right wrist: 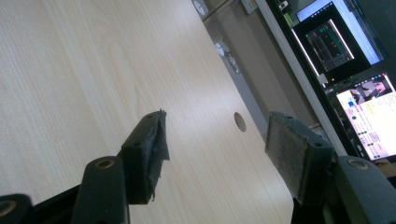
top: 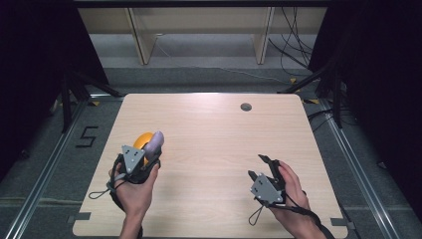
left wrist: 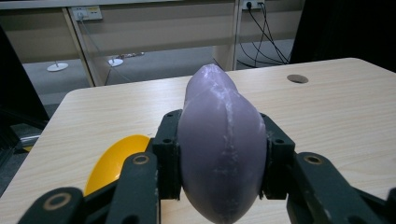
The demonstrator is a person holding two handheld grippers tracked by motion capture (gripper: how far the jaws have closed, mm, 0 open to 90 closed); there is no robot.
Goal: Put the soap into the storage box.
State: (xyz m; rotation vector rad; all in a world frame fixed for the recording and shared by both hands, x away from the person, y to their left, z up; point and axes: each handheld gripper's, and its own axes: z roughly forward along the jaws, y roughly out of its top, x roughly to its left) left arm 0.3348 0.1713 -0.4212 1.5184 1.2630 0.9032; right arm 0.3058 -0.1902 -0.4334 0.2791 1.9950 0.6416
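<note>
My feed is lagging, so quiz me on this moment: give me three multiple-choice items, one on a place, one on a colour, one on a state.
1. Where does the yellow dish lie?
A. on the table by the left tongs
B. beside the round hole in the table
C. under the right tongs

2. What colour is the thing between the left tongs' jaws?
A. green
B. pale purple
C. red

3. How do the right tongs stand?
A. shut on a cup
B. shut on the yellow dish
C. open with nothing between the jaws

Answers:
1 A: the yellow dish lies on the table just beyond the left tongs.
2 B: the purple object is clamped from both sides by the jaws.
3 C: the right tongs show bare tabletop between their parted jaws.
</note>
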